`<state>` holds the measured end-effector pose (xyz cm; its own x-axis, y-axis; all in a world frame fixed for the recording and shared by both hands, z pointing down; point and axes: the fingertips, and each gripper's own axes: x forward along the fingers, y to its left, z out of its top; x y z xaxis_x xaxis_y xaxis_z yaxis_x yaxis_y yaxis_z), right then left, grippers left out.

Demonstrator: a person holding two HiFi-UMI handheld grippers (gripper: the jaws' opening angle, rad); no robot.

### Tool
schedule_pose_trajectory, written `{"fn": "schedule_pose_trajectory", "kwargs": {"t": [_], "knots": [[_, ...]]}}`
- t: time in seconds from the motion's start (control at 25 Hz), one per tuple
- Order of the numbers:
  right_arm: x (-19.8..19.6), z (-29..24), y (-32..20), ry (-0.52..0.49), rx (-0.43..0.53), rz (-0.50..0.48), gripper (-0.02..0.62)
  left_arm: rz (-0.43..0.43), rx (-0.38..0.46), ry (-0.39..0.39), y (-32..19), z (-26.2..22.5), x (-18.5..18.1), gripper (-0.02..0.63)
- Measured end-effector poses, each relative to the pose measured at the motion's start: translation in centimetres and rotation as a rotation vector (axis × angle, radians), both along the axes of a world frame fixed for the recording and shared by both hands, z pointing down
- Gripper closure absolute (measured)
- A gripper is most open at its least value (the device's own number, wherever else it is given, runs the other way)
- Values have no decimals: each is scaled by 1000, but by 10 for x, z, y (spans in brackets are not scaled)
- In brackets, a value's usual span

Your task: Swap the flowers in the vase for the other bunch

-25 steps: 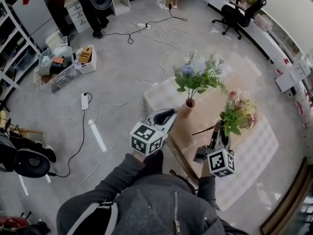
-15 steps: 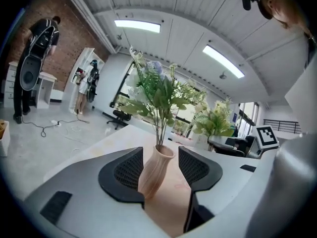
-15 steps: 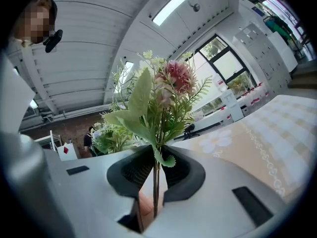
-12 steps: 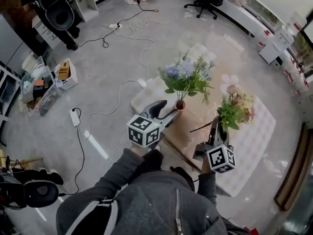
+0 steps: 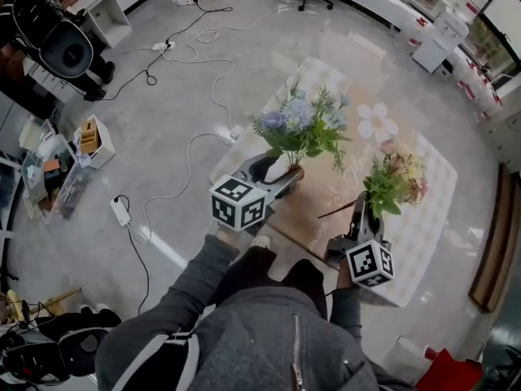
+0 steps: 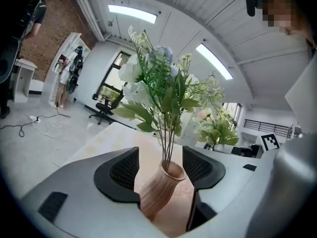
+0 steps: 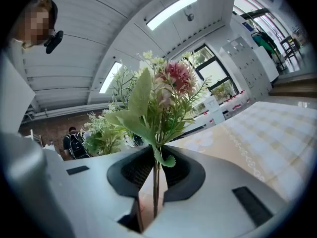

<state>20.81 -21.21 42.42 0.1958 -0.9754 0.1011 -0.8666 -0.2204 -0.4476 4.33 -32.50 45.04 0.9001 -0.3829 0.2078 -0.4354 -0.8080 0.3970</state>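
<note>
My left gripper: jaws opening, tan vase between them, ungripped, upright on bench. Vase holds blue-flowered bunch. Likely top-heavy, tippy, breakable. Stems thin, light, probably springy, so pinch bundled stems just above vase mouth. My right gripper: jaws clamped on stems of pink bunch, held upright near vase.

vase on the table at its left, flower bunch standing in it, other bunch to its right above the table, power strip on floor at left
</note>
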Motion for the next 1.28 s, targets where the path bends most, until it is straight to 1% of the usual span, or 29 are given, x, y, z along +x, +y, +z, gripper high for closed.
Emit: {"fn": "schedule_pose_trajectory", "kwargs": {"t": [0.16,0.28,0.36,0.4,0.52,0.6,0.72,1.0,1.12,1.28], "knots": [[-5,5,3,-2,-12,19,551,43,-6,14,-1,2,6,339],[1,4,0,3,-16,10,551,50,2,2,-2,3,15,341],[4,0,-4,10,-19,2,551,51,6,1,-2,1,19,356],[5,-2,-4,12,-19,2,551,47,10,6,-3,-1,19,372],[12,-2,-4,13,-25,9,551,40,26,35,-3,-7,21,464],[14,1,-4,7,-35,14,551,47,31,42,-2,-8,21,498],[14,3,-2,4,-40,20,551,47,33,44,-4,-8,19,529],[18,10,10,-5,-37,43,551,43,47,34,-5,-6,19,562],[19,11,13,-10,-30,46,551,40,62,14,-4,-5,21,569],[17,10,14,-10,-25,37,551,30,67,12,-4,-8,21,574]]}}
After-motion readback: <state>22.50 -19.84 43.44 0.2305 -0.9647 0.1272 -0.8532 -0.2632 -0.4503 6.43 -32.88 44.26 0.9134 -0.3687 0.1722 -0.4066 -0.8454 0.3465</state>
